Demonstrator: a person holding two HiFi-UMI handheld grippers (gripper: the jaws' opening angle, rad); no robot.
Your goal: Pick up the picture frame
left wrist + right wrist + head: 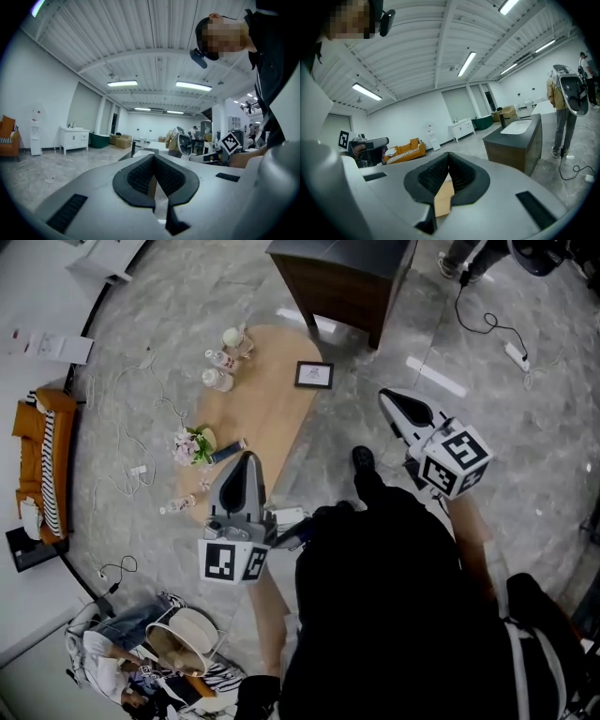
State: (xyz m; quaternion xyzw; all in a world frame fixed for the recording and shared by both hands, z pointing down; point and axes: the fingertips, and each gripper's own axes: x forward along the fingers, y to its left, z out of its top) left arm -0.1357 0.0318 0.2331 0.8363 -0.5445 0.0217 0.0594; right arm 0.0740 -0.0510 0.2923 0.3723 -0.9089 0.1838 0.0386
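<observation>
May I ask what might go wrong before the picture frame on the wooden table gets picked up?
Both the left gripper and right gripper are shut; unless one opens, it may just shove the picture frame. The frame sits near the table edge, so a push might slide it off. Loose cables on the floor could trip the person.

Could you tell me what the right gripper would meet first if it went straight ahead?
The way looks free nearby: the right gripper aims just left of the dark counter. Probably the distant white cabinet comes first, though depth is unclear.
</observation>
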